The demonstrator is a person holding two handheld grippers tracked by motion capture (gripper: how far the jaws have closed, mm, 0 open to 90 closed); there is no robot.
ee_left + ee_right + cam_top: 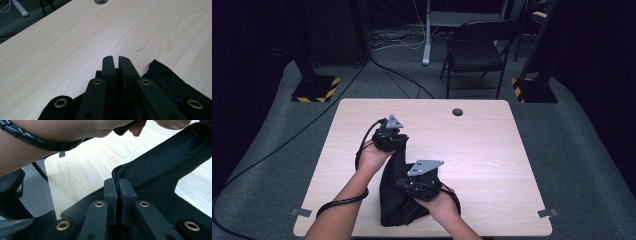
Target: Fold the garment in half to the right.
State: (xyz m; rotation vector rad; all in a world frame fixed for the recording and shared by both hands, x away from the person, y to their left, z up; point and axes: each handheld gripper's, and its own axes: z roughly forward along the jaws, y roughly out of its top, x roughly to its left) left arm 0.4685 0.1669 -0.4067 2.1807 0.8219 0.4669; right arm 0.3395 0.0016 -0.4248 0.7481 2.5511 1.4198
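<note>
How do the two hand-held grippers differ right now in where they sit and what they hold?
The left gripper sits farther up the table, at the top end of the black cloth; the right gripper sits nearer the person, lower on it. In the right gripper view, cloth is plainly pinched between its fingers; in the left gripper view, cloth lies beside the fingers, so a pinch is unclear. Both are shut and carry a grey plate.

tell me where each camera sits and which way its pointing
High view: above the person's side, looking forward and down on the table; both forearms, left tongs, right tongs, black cloth.
Left gripper view: rides the left tongs, facing across the tabletop.
Right gripper view: rides the right tongs, shut on the cloth, facing the other forearm.
All share the cloth.
</note>
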